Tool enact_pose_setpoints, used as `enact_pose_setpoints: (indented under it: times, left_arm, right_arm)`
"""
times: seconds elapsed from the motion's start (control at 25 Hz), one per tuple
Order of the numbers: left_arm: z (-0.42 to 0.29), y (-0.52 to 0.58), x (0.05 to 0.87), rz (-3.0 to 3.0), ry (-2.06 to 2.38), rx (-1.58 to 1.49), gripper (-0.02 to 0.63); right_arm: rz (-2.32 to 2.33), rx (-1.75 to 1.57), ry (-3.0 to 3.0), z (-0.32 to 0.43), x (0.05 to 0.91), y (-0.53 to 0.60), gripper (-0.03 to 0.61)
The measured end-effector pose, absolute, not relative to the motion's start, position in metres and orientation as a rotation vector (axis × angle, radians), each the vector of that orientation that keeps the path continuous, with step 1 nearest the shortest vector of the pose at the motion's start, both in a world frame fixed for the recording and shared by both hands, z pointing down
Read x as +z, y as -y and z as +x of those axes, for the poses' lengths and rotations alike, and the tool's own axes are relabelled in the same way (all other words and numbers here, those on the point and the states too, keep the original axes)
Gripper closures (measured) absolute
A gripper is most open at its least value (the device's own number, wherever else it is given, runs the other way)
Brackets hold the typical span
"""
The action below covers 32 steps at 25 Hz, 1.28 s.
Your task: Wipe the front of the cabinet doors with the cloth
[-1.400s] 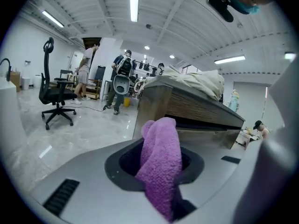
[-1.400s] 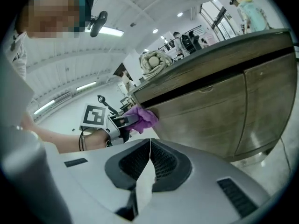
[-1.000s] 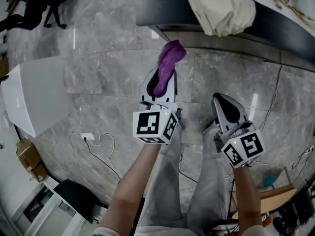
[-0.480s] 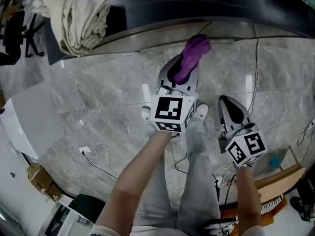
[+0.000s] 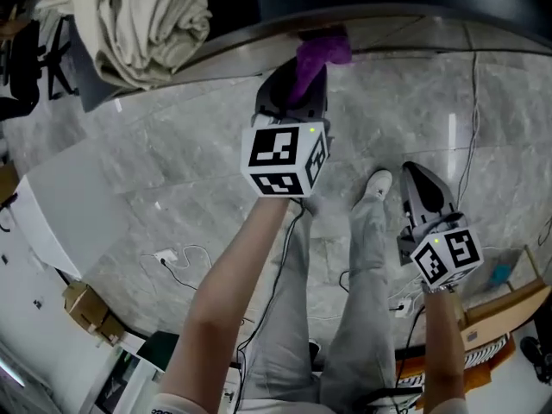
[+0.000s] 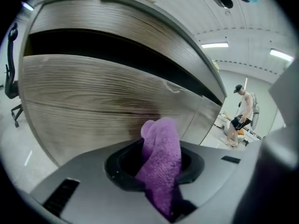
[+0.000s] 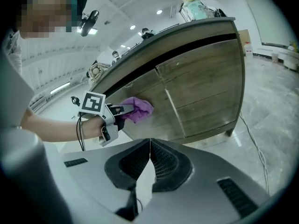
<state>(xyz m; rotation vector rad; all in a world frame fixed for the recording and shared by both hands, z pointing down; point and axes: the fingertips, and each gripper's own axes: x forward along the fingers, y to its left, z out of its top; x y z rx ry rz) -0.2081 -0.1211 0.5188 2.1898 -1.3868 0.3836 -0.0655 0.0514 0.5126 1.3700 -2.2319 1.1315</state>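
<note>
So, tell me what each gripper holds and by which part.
Left gripper: shut on the purple terry cloth, pinched at its bunched near end; the free end sticks out. Right gripper: jaws together, holding nothing.

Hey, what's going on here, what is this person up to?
A person with a claw in each hand is wiping a cabinet. The left claw is shut on a purple cloth and holds it at the wooden cabinet door, seemingly touching it. The right claw is shut and empty, held low beside the person's leg.

Grey trousers [image 5: 366, 317], grey left hand-held gripper [image 5: 296, 89]
</note>
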Motion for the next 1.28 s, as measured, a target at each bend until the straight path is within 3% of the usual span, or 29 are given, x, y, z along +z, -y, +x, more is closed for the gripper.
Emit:
enact_pose_setpoints:
  times: [0.48,0.68,0.88,1.28]
  left_arm:
    - [-0.433,0.101,0.529,1.997,1.645,0.434,0.512]
    - [-0.472,0.077,0.533,1.876,1.741,0.404,0.512]
    - [-0.418,0.053,0.541,1.9,1.688,0.416,0.512]
    - [-0.197,0.058,0.542,2.114,1.436,0.442,0.512]
  right_arm:
    - [1.15,1.106,2.41,-0.25,0.507,-0.01,0.552]
    - [1.12,1.085,2.434,-0.266,0.503,-0.007,0.552]
    - [1.105,1.049,2.43,-0.225,0.509,-0.015,0.552]
    - [1.196,1.024,2.367,-0.069,0.5,-0.02,0.552]
